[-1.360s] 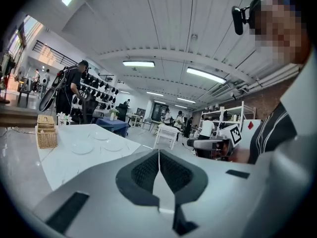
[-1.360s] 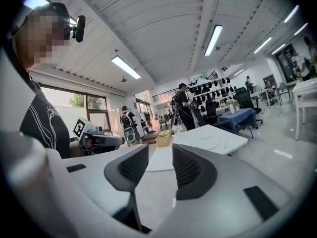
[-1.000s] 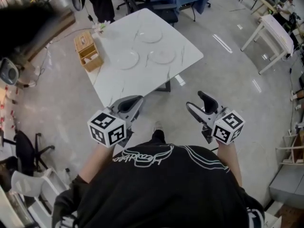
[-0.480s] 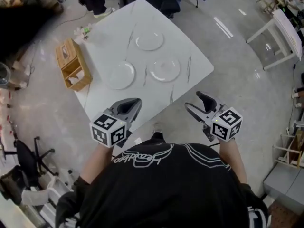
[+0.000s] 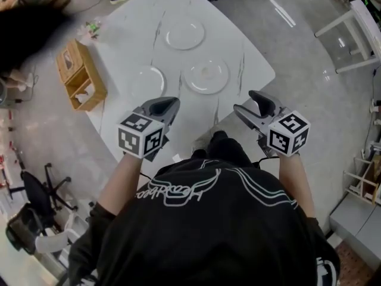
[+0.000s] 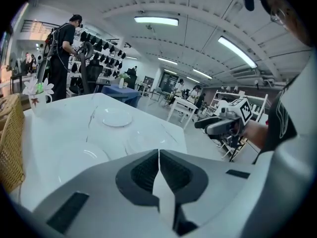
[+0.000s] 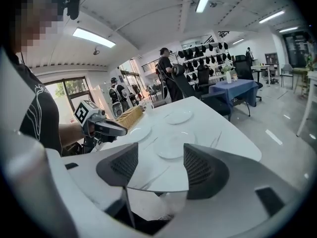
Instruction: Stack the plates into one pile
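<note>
In the head view, the person is holding the left gripper (image 5: 168, 104) over the near edge of the white marble table (image 5: 128, 34), and its jaws are pressing together with nothing between them. The left plate (image 5: 146, 80) is lying just ahead of these jaws. The right plate (image 5: 206, 76) is lying ahead of them and toward the right gripper's side, and the far plate (image 5: 185, 35) is lying well beyond both, so the three plates are resting apart from each other. The right gripper (image 5: 245, 100) is hovering near the table's near right edge with its jaws standing apart and empty. A wooden box (image 5: 80, 76) is sitting at the table's edge, out to the left of the left jaws. In the left gripper view, the two jaws are meeting tip to tip. The far plate (image 6: 117, 117) is showing beyond them, the left plate (image 6: 84, 160) is lying close ahead on their left side, and a pale round shape just above the tips seems to be the right plate, though it is hard to separate from the white top. In the right gripper view, the jaws are standing wide apart. The right plate (image 7: 172, 145) is showing through the gap between them, ahead on the table and not touching them. The left plate (image 7: 139, 132) is lying beyond the left jaw, next to the left gripper (image 7: 106, 128).
</note>
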A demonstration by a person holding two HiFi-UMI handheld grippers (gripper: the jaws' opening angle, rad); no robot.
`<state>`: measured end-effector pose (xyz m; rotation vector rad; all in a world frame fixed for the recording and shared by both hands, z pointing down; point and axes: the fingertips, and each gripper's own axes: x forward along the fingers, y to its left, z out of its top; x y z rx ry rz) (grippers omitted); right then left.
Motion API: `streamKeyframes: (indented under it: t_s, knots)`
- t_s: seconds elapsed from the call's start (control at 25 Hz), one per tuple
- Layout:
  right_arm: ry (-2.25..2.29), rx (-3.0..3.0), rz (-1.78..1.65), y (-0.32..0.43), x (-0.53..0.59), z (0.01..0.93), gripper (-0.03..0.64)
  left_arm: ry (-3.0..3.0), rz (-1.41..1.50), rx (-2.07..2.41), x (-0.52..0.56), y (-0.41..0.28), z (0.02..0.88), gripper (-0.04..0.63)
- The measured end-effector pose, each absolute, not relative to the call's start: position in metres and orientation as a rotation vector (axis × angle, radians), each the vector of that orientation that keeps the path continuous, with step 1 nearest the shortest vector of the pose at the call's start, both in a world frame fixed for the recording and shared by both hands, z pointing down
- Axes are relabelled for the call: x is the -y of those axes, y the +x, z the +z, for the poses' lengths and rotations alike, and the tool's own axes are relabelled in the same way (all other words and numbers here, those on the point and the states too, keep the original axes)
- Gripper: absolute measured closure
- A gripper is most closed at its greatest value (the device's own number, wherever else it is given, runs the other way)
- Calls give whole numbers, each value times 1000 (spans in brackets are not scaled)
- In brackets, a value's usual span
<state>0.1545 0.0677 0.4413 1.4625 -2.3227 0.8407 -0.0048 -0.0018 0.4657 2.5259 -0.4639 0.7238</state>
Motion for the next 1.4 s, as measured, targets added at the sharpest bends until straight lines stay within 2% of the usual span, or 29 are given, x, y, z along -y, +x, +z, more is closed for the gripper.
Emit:
streamKeyframes:
  t_s: [0.8,1.4]
  knots:
    - [1138,2292,942,181,30,491,331,2377,972,592,67,53,535,566]
    - [995,2235,1012,187,52,524,331,2292,1033,607,73,56,561,566]
